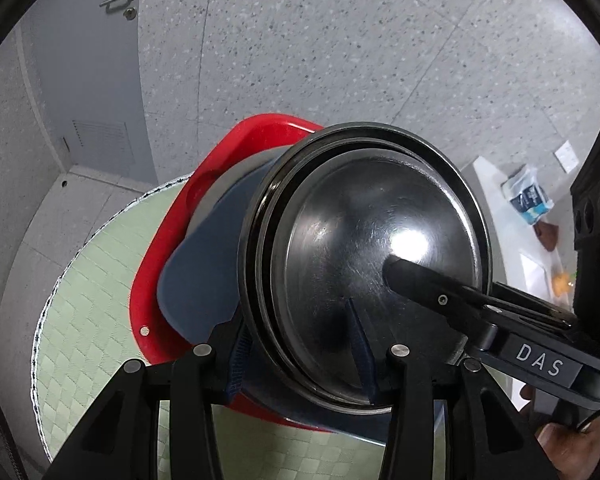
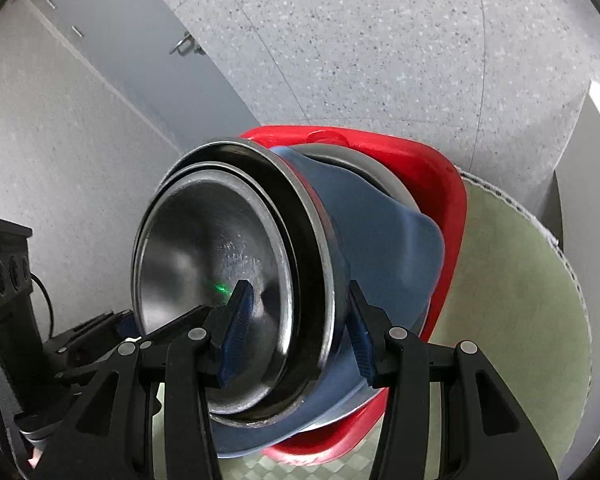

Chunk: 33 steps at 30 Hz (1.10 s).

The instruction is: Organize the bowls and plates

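Bowls made of shiny metal (image 2: pixel 216 280) sit one inside the other, nearest to both cameras. The right claw (image 2: pixel 296 332) is pinched shut on the rim of the metal bowls, one blue pad inside and one outside. The left claw (image 1: pixel 304 344) grips the other side of the stack the same way. Behind the bowls sit a blue plate (image 2: pixel 376 248), then a red plate (image 2: pixel 440 184). The whole stack is tipped on its side, above a round green mat (image 1: pixel 100 300). My guess: both claws should squeeze evenly and move together, slowly, so nothing slides off. Far back is a grey door (image 1: pixel 88 60).
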{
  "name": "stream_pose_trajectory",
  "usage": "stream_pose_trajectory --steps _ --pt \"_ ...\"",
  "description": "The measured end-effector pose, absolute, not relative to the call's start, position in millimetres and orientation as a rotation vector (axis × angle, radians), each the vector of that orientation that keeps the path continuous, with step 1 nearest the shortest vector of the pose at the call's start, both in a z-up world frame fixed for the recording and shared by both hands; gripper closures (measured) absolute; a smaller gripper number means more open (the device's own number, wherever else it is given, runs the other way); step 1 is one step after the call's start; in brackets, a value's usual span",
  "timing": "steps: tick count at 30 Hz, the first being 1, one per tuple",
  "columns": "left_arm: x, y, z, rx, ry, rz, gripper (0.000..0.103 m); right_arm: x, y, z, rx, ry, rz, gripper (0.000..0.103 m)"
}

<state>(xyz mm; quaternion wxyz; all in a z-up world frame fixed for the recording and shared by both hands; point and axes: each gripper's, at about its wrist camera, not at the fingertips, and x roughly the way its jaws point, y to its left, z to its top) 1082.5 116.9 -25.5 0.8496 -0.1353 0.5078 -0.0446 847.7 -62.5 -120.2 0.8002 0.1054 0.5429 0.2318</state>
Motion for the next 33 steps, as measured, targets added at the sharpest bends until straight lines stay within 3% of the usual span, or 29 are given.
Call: stream_pose_trajectory --steps 8,11,13,14,18,21,25,33 --pt "1090.6 97.6 -32.7 -0.276 1.068 -0.044 0.056 848.6 -64.1 -117.4 0.180 1.141 0.508 0.053" --pt "1083.7 94.8 -26.1 -0.280 1.033 -0.035 0.046 847.7 -68.7 -115.6 0.197 1.121 0.523 0.049" --pt "1076.0 93.0 -20.6 -0.263 1.005 -0.016 0.029 846.3 -72.3 -111.2 0.216 1.105 0.534 0.042" --pt "1071.1 91.0 -18.3 -0.255 0.992 -0.009 0.028 844.7 -74.0 -108.8 0.216 1.097 0.532 0.036" --pt "1051.8 80.3 -12.7 -0.242 0.963 0.011 0.020 834.3 -77.1 -101.4 0.214 1.074 0.527 0.034" --pt "1028.1 73.3 -6.4 -0.202 0.922 0.059 0.013 818.7 -78.3 -92.8 0.190 1.044 0.508 0.034" --pt "980.1 65.7 6.8 -0.213 0.861 0.090 0.009 788.3 -81.8 -79.4 0.135 0.988 0.466 0.026" --pt "846.8 51.4 40.2 -0.145 0.690 0.130 0.004 696.5 -85.4 -44.7 0.112 0.898 0.436 0.020"
